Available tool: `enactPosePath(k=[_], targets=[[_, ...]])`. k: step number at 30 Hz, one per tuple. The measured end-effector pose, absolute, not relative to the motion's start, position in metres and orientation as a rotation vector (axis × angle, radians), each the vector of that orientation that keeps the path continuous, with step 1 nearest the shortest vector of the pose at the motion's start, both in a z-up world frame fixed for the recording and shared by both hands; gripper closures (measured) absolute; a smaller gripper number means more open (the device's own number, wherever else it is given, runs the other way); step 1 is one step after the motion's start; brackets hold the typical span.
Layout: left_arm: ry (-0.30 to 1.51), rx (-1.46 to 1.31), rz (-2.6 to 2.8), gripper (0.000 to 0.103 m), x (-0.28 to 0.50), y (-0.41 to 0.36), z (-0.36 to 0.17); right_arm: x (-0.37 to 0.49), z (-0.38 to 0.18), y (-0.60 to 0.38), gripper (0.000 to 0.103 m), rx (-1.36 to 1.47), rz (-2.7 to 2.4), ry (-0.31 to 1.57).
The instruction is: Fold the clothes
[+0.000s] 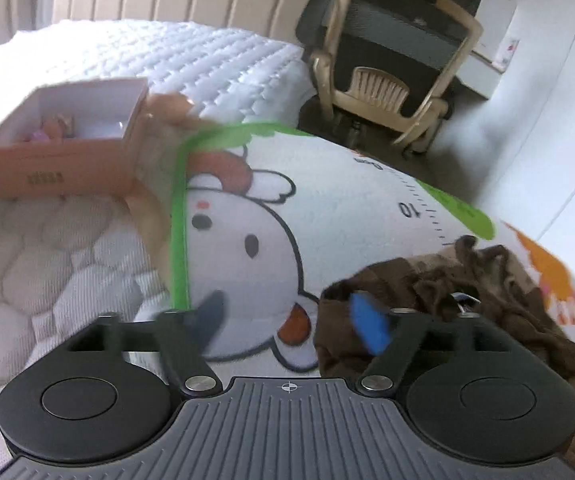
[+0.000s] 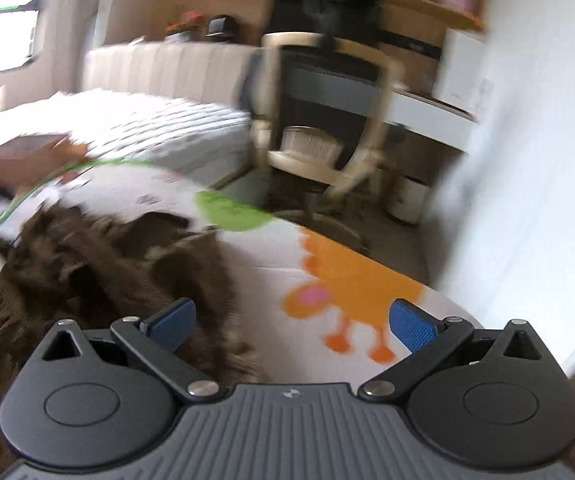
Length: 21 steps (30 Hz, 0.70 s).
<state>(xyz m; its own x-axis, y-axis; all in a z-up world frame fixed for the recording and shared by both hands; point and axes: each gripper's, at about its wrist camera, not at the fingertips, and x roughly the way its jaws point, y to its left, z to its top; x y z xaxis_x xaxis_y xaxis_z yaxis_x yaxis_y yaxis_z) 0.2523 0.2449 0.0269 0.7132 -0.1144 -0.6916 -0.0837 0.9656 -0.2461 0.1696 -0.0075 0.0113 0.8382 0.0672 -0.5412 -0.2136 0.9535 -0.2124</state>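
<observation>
The left gripper (image 1: 287,322) stood with jaws spread wide, nothing between its pads. The right gripper (image 2: 291,326) likewise stood wide apart, gripping nothing.

Brown garment (image 2: 87,272) blurred, edge-cropped

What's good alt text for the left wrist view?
The left gripper, jaws open and holding nothing, hangs over a cartoon-printed play mat spread on a quilted white bed. A crumpled brown garment lies on the mat by its right finger; an open pink box sits at left, a chair beyond.
</observation>
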Motion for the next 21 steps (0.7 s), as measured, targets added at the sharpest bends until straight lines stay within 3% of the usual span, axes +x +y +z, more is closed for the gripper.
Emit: enactPosePath(k=[6,9,15,21], targets=[[0.802,-0.217,-0.088,0.006,0.246,0.211,0.033,0.196,-0.033,0.088,0.0,-0.513,0.317,0.607],[0.805,-0.176,-0.145,0.005,0.241,0.185,0.031,0.22,-0.041,0.098,0.001,-0.595,0.185,0.52],[0.76,0.012,-0.245,0.002,0.222,0.132,0.025,0.258,-0.024,-0.024,0.001,-0.48,-0.393,0.48],[0.749,0.029,-0.37,0.001,0.232,0.087,0.015,0.243,-0.044,-0.123,0.001,-0.389,-0.631,0.624]])
